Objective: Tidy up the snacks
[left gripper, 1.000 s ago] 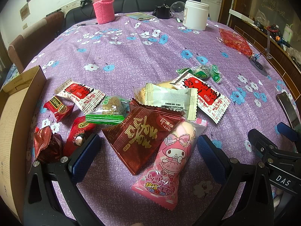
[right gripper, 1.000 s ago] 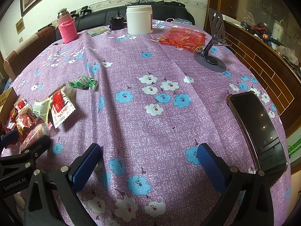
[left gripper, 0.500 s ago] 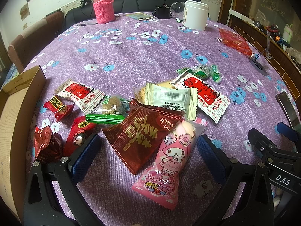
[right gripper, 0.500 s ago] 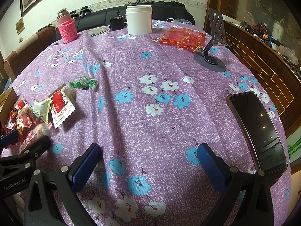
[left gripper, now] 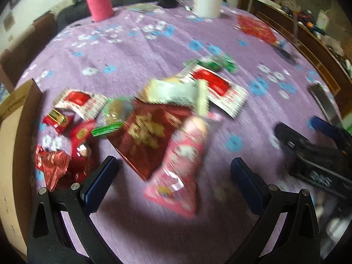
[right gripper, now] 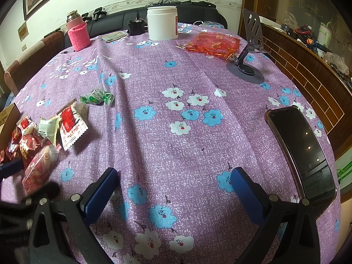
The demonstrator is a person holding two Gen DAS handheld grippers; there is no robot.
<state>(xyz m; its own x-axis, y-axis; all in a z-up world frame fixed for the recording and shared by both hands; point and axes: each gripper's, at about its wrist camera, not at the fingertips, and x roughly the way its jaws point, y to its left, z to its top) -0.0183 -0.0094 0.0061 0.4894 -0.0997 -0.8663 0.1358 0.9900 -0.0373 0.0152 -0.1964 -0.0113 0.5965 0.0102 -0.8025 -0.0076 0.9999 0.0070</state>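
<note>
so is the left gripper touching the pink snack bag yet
Apart. In the left wrist view the left gripper is open, the pink snack bag lies between its fingers, and purple tablecloth shows on both sides.

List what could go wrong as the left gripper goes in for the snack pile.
1. The pink packet overlaps the dark red packet, so the open left gripper may pinch both or drag the pile.
2. The left view is blurred by motion; a fast approach could miss.
3. The phone lies near the table edge by the right gripper.
</note>
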